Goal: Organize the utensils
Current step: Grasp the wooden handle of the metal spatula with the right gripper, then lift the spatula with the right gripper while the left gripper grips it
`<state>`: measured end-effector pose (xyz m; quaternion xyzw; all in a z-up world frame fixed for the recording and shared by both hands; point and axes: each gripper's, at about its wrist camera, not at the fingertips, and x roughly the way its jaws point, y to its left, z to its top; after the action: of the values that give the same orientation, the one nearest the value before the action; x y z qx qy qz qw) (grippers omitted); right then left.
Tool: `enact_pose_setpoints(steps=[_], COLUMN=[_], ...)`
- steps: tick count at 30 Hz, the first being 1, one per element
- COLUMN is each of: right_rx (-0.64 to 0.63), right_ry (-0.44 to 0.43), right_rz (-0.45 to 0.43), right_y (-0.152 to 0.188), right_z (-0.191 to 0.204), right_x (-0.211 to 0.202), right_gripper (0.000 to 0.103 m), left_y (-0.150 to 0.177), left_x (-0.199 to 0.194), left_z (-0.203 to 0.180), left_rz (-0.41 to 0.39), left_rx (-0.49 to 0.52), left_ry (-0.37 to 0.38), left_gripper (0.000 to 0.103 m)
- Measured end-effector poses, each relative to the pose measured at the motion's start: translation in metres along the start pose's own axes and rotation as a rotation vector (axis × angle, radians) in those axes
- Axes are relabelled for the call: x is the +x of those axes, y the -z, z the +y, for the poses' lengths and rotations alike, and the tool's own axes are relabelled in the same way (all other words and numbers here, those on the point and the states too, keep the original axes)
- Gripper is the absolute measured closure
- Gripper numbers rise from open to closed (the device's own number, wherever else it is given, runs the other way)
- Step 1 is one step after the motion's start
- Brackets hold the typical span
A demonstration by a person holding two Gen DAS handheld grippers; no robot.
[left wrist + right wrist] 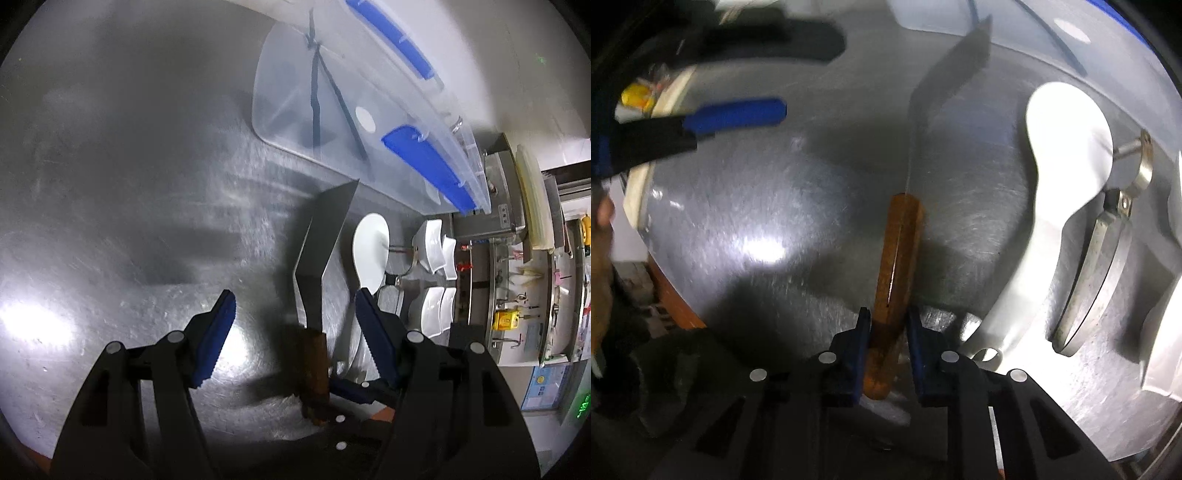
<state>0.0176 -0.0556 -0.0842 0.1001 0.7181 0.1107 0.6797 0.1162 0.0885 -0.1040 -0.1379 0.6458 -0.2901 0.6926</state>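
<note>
A metal spatula with a brown wooden handle (pixel 897 254) is held over the steel table (pixel 746 206); its blade (pixel 956 62) points away toward a clear plastic bin. My right gripper (pixel 886 325) is shut on the wooden handle near its end. In the left wrist view the same spatula (pixel 321 243) hangs between my left gripper's fingers. My left gripper (pixel 295 314) is open and empty, with a blue pad (pixel 216 332) to each side. The clear bin (pixel 332 122) with blue latches holds dark chopsticks (pixel 316 107).
A white ceramic spoon (pixel 1067 155) and a metal scoop (pixel 1097 258) lie on the table right of the spatula. White square dishes (pixel 436 266) sit past the spoon. The table's front edge (pixel 676 295) is at the lower left. Kitchen shelving (pixel 532 258) stands at the far right.
</note>
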Motion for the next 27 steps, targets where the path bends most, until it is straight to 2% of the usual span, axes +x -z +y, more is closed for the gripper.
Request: enact_pose_setpoints(steps=[2, 5, 9, 11, 18, 19, 21, 23, 27], right_rx=[0.034, 0.076, 0.11, 0.117, 0.075, 0.07, 0.058, 0.048, 0.016], right_ry=[-0.039, -0.11, -0.262, -0.309, -0.309, -0.307, -0.302, -0.296, -0.289], right_rz=[-0.021, -0.054, -0.057, -0.058, -0.066, -0.069, -0.078, -0.086, -0.104], right_y=[-0.002, -0.008, -0.003, -0.001, 0.006, 0.011, 0.012, 0.015, 0.017], right_z=[-0.01, -0.025, -0.035, -0.037, -0.026, -0.026, -0.019, -0.018, -0.009], right_x=[-0.004, -0.012, -0.022, -0.024, -0.031, -0.033, -0.034, -0.036, -0.046], right_gripper=[0.087, 0.088, 0.088, 0.088, 0.088, 0.088, 0.088, 0.088, 0.088], left_y=[0.003, 0.007, 0.013, 0.015, 0.019, 0.019, 0.019, 0.019, 0.022], left_x=[0.005, 0.014, 0.032, 0.038, 0.046, 0.044, 0.043, 0.04, 0.027], left_z=[0.0, 0.002, 0.003, 0.001, -0.007, -0.008, -0.008, -0.006, 0.0], left_rz=[0.018, 0.047, 0.107, 0.125, 0.119, 0.109, 0.102, 0.095, 0.059], left_rx=[-0.004, -0.023, -0.059, -0.073, -0.072, -0.074, -0.073, -0.071, -0.094], left_ry=[0.012, 0.028, 0.075, 0.11, 0.124, 0.125, 0.121, 0.111, 0.151], left_gripper=[0.039, 0.039, 0.039, 0.039, 0.04, 0.044, 0.07, 0.079, 0.079])
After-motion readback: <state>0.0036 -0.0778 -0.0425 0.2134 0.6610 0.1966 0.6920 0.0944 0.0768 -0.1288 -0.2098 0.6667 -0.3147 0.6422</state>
